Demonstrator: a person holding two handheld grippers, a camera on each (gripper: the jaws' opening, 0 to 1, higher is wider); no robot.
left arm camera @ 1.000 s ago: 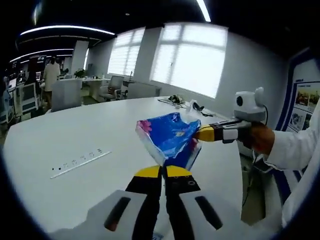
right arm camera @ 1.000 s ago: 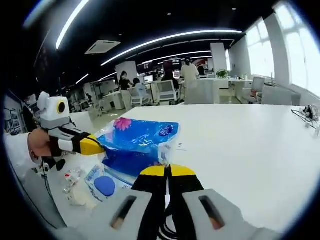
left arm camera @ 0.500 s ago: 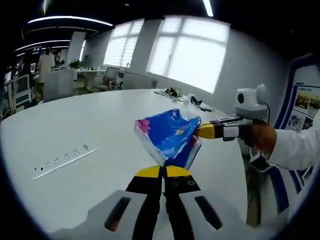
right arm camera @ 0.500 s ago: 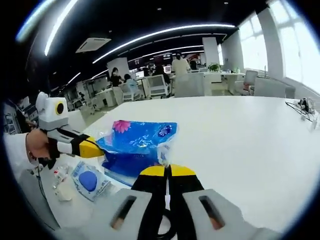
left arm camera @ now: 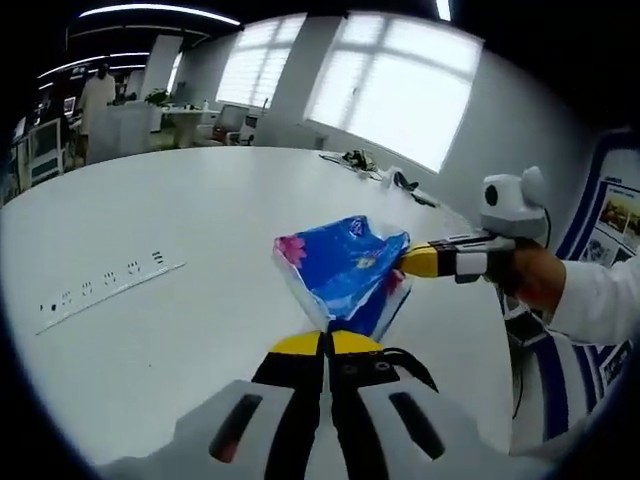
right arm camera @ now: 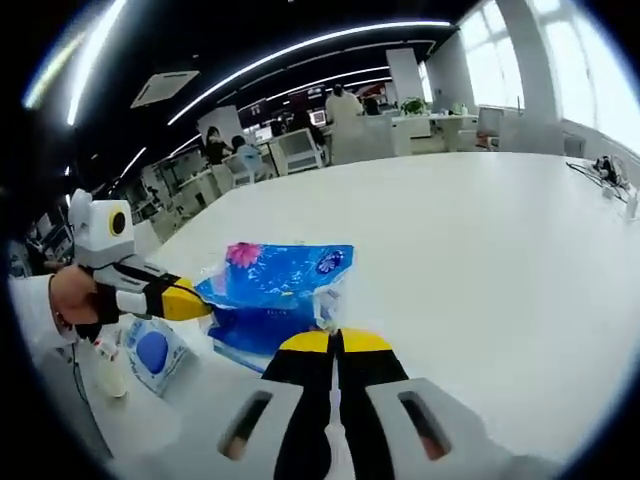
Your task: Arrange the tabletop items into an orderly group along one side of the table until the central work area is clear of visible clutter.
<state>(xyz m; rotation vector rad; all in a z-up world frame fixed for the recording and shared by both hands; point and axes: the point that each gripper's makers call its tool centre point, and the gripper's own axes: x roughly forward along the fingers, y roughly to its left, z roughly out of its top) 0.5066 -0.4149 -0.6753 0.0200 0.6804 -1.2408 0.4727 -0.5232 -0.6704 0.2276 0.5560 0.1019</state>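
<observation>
Above the white table (left arm camera: 180,240), both grippers (left arm camera: 325,345) (right arm camera: 335,345) pinch the blue pack (left arm camera: 340,265); its thin wrapper could tear or slip.

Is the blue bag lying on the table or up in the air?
Up in the air. Both tongs pinch the blue bag, above the table.

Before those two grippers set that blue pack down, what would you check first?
1. Left gripper shut on the blue tissue pack: ok.
2. Right gripper shut on the pack's other end: ok.
3. Pack lifted off the white table: ok.
4. Bare table under the pack to set it on: cannot tell, the pack hides it.
5. Small blue-and-white packet and white bottle by the table edge, apart from the pack: ok.
6. Black cable beside the left gripper, free of it: cannot tell.
</observation>
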